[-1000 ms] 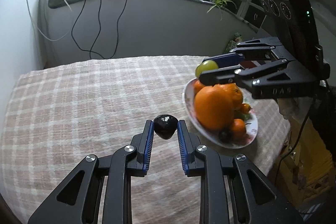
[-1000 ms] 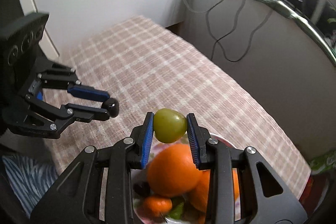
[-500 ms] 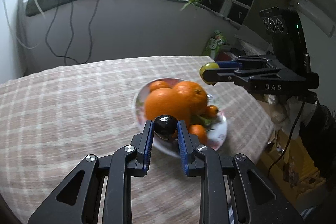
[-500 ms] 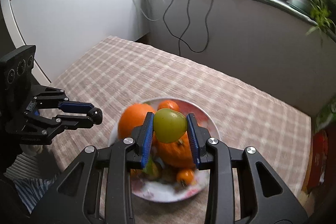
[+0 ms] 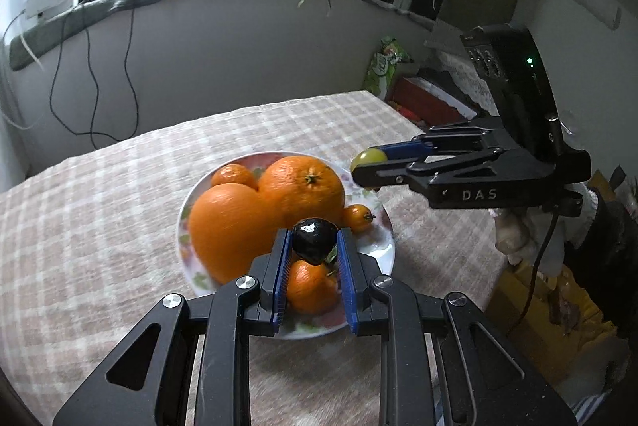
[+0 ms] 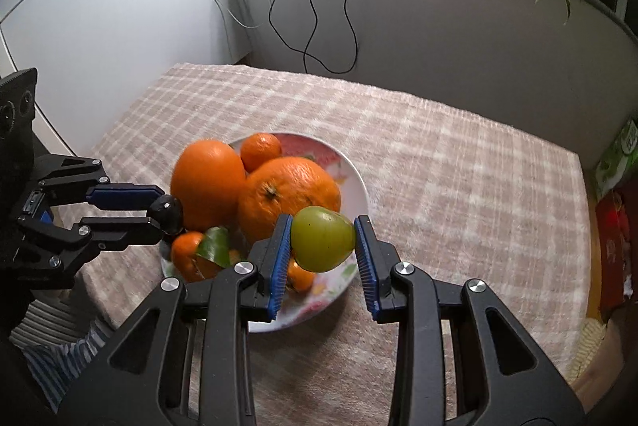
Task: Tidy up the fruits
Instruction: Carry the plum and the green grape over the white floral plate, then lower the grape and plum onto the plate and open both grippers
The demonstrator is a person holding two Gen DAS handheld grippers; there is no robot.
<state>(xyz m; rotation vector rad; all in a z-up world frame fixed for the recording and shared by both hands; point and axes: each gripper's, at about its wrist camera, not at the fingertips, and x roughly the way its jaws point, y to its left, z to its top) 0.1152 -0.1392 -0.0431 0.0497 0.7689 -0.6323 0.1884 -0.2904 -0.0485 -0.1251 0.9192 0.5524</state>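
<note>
The plate carries 2 large oranges, 4 small tangerines; 1 green grape, 1 dark fruit.

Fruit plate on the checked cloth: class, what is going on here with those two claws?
A person holds a claw in each hand over the plate of oranges. The left claw grips a small dark fruit; the right claw grips a green fruit. Both fruits are held up above the plate, not yet set down among the oranges and small tangerines.
</note>
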